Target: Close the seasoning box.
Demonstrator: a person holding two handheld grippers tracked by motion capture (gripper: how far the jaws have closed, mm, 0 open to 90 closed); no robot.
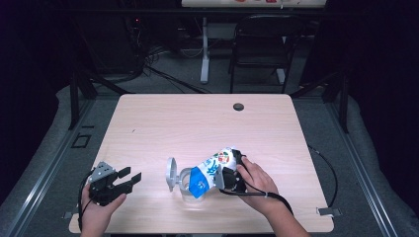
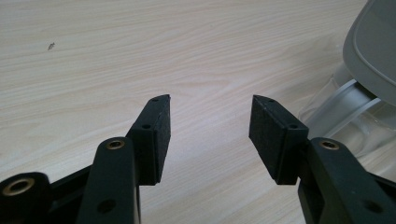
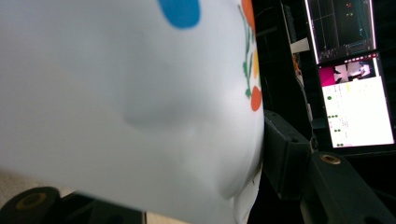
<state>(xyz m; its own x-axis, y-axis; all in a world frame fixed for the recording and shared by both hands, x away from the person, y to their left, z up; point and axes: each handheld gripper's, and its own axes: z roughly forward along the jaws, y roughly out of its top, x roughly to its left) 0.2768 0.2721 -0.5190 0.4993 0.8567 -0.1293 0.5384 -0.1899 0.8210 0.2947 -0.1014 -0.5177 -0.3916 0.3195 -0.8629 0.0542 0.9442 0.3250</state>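
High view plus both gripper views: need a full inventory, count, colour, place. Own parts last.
Table: 1, light wood, centre of the high view, dark round grommet hole near its far edge.
Pouch: 1, white with blue, green and orange print, tilted toward the container, near-centre of the table, gripped by the right gripper.
Container: 1, clear plastic, grey hinged lid open, under the pouch's lower end.
Folding chair: 1, black, beyond the table.
Monitors: 2, lit, background of the right gripper view.
Left gripper: 1, black, near-left of the table, jaws apart, nothing between them.
Right gripper: 1, black, clamped on the pouch.
Hands: 2, left hand, right hand, bottom edge.
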